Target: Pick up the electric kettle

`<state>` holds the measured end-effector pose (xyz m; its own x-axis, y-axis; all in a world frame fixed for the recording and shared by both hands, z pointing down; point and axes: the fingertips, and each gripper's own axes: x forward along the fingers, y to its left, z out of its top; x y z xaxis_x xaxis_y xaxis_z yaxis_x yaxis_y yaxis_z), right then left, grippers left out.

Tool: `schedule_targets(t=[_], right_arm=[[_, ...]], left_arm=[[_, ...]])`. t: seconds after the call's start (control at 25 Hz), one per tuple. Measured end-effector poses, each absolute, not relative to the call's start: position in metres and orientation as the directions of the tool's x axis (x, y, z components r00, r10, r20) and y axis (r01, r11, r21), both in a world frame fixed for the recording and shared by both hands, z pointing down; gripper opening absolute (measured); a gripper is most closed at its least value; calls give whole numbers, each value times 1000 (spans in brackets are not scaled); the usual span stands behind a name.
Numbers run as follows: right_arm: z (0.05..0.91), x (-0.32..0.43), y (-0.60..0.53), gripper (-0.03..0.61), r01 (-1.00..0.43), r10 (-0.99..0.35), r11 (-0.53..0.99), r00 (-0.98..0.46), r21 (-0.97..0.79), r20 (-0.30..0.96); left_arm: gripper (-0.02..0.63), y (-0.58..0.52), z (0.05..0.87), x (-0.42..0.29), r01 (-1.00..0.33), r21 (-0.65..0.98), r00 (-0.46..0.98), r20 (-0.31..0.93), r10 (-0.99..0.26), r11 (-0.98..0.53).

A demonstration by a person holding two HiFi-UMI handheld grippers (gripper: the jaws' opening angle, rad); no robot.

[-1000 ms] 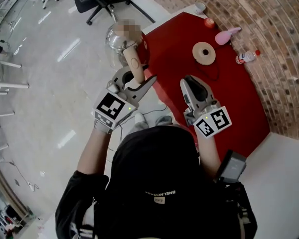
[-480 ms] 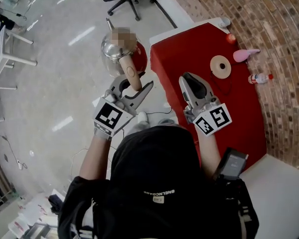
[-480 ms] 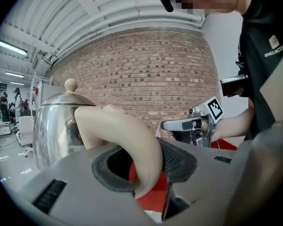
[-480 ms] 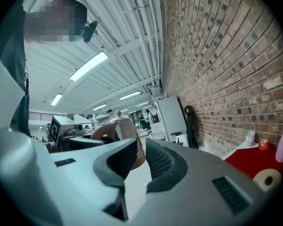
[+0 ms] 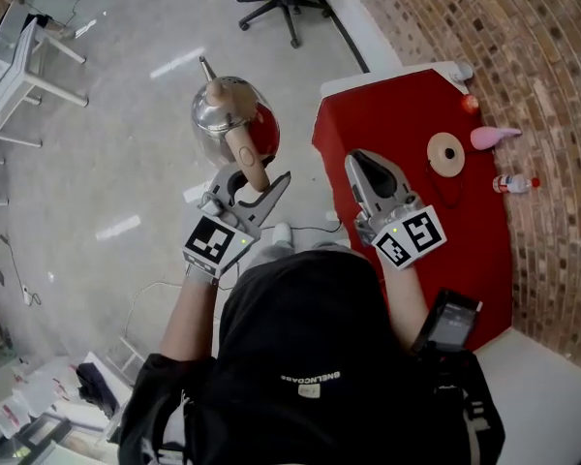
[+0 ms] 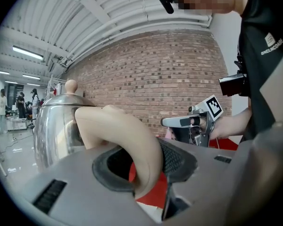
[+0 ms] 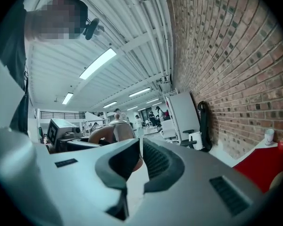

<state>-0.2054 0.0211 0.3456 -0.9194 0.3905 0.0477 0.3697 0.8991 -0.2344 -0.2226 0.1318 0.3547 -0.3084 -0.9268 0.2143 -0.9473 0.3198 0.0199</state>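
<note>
Beyond the left edge of the red counter [image 5: 407, 114], over the grey floor [image 5: 97, 163], the electric kettle [image 5: 223, 114] hangs in the air and touches nothing below it. Its body is shiny metal with a round knob on the lid, and its cream handle [image 5: 249, 163] curves back toward the person. The left claw [image 5: 255, 184] pinches this handle: in the left gripper view the two pads sit on both sides of the handle [image 6: 132, 140] and press on it. The right claw [image 5: 360, 160] is above the counter, near its left edge, and it carries nothing. In the right gripper view its jaws are pressed together, with only a thin slit of light between them, as far as I can see. Near the far right edge of the counter lie a tape roll [image 5: 446, 153], a pink object [image 5: 494, 137] and a small bottle [image 5: 516, 183], well apart from both claws.
</note>
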Motion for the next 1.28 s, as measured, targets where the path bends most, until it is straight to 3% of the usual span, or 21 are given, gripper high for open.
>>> schedule_targets(t=[0.6, 1.28], right_arm=[[351, -230, 92, 22, 470, 494, 852, -868, -231, 56], [353, -234, 105, 9, 458, 483, 858, -873, -233, 63]], left_arm=[[140, 208, 365, -229, -901, 24, -419, 217, -882, 434], [141, 219, 370, -235, -908, 24, -402, 222, -888, 417]])
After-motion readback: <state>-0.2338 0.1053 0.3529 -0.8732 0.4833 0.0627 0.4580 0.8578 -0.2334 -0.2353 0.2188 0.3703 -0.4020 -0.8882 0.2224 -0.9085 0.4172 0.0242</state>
